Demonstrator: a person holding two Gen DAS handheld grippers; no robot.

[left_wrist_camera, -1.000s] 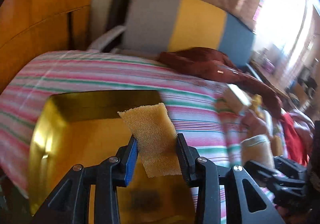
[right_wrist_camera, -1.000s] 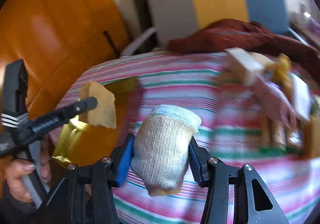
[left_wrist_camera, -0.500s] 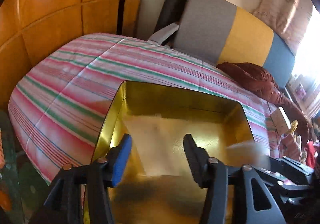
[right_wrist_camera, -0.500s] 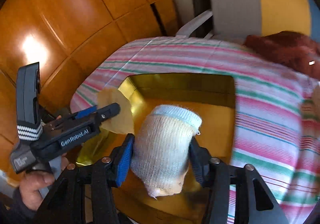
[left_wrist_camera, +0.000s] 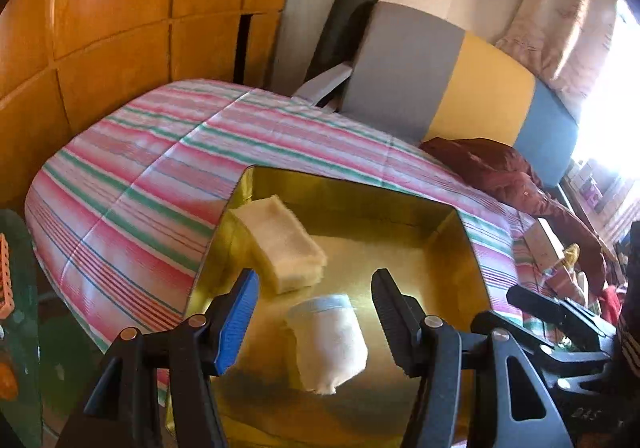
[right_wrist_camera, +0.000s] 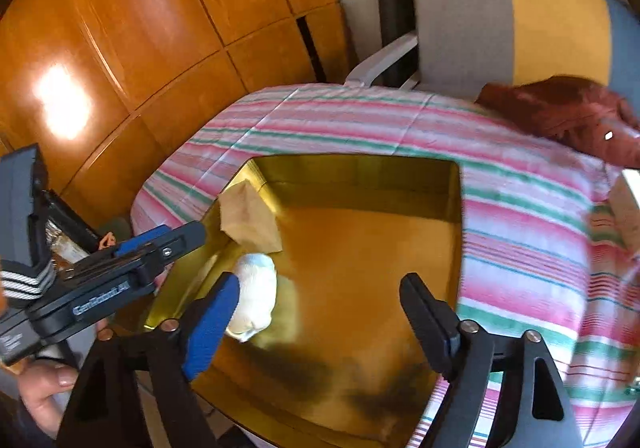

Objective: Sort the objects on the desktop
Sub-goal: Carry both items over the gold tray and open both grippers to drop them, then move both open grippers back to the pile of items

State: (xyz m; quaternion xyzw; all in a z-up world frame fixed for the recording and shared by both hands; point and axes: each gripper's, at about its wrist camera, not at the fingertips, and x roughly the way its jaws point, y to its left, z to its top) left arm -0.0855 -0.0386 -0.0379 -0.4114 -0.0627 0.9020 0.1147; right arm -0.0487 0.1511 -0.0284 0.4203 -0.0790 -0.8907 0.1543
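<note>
A shiny gold tray [left_wrist_camera: 452,232] [right_wrist_camera: 360,175] sits on the striped tablecloth. A yellow sponge [left_wrist_camera: 280,244] [right_wrist_camera: 250,217] lies in its far left corner. A white gauze roll [left_wrist_camera: 328,340] [right_wrist_camera: 256,294] lies in the tray near the sponge. My left gripper [left_wrist_camera: 316,308] is open and empty, just above the roll. My right gripper [right_wrist_camera: 320,312] is open and empty over the tray, with the roll beside its blue left finger. The left gripper also shows in the right wrist view [right_wrist_camera: 168,244], by the tray's left edge.
A dark red cloth [left_wrist_camera: 492,167] [right_wrist_camera: 568,111] lies at the table's far right. Boxes and small items [left_wrist_camera: 548,244] crowd the right side. A grey, yellow and blue chair [left_wrist_camera: 452,87] stands behind the table. An orange wooden wall [right_wrist_camera: 120,27] is to the left.
Both grippers have opened. The sponge dropped from the left gripper and the gauze roll from the right gripper; both now lie in the gold tray.
</note>
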